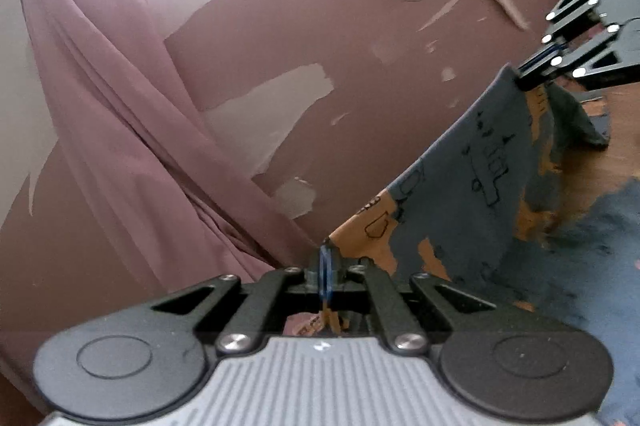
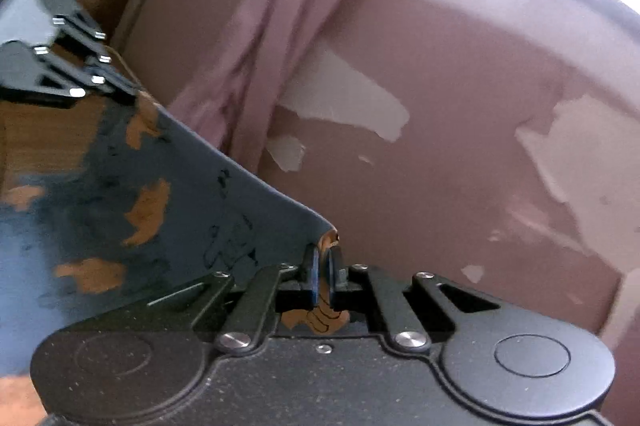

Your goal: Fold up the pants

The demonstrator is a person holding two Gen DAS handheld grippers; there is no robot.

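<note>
**Pants stretched in the air between two clamped grippers**

Left wrist view: the left gripper (image 1: pixel 326 266) has its fingers pressed together on one corner of the pants (image 1: pixel 472 194), a blue-grey cloth with orange patches and black line drawings. From that pinch the taut upper edge of the cloth runs up and to the right to the right gripper (image 1: pixel 536 68), which is likewise closed on the far corner. So the held edge lies along the line between the two grippers, and the rest of the cloth hangs down from it toward the wooden surface (image 1: pixel 612 130) below, where its lower part lies crumpled. Behind are a pink curtain (image 1: pixel 120 130) and a wall (image 1: pixel 320 26) with peeling paint.

Right wrist view: the right gripper (image 2: pixel 324 262) pinches an orange-printed corner of the pants (image 2: pixel 192 194), fingers closed on the cloth. The edge climbs up and to the left to the left gripper (image 2: pixel 134 94), blurred but shut on the other corner. The cloth drapes downward on the left.
</note>
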